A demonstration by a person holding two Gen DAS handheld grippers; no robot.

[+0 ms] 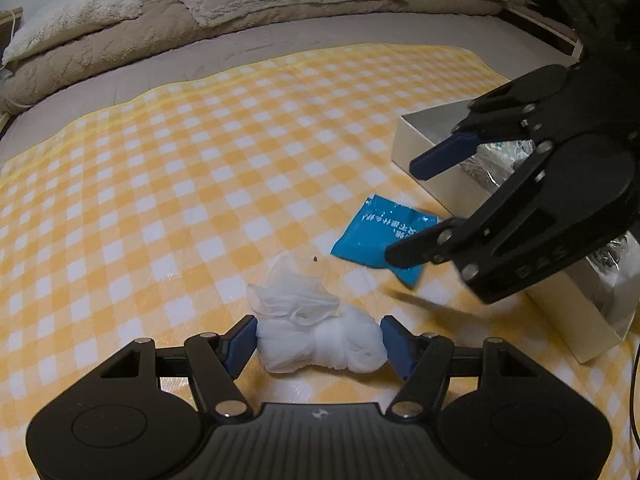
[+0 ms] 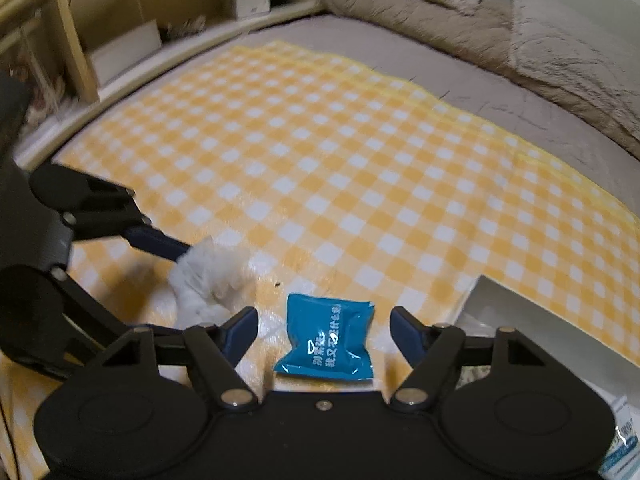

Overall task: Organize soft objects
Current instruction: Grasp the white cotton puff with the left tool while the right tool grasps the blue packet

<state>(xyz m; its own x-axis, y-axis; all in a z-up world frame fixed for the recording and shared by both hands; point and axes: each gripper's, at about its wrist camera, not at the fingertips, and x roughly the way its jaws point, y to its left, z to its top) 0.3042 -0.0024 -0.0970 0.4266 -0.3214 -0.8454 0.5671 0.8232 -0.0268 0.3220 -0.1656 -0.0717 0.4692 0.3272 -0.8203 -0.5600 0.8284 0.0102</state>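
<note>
Left gripper [image 1: 319, 344] had its blue fingers [image 1: 242, 344] clamped on both sides of a white knotted plastic bundle [image 1: 320, 340], which lay on the yellow checked blanket [image 1: 200, 184] on the bed. Right gripper [image 2: 324, 334] hovered with fingers apart over a teal packet [image 2: 326, 340] lying flat on the blanket, not touching it. A white box [image 1: 424, 148] holding crinkly wrappers sat just beside the packet.

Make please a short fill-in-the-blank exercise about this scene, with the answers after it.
1. The left hand-held gripper has its fingers on both sides of a ____ plastic bag.
2. The packet between the open fingers of the right hand-held gripper is ____ in colour.
3. The checked cloth is white and ____.

Answers: white; blue; yellow
</note>
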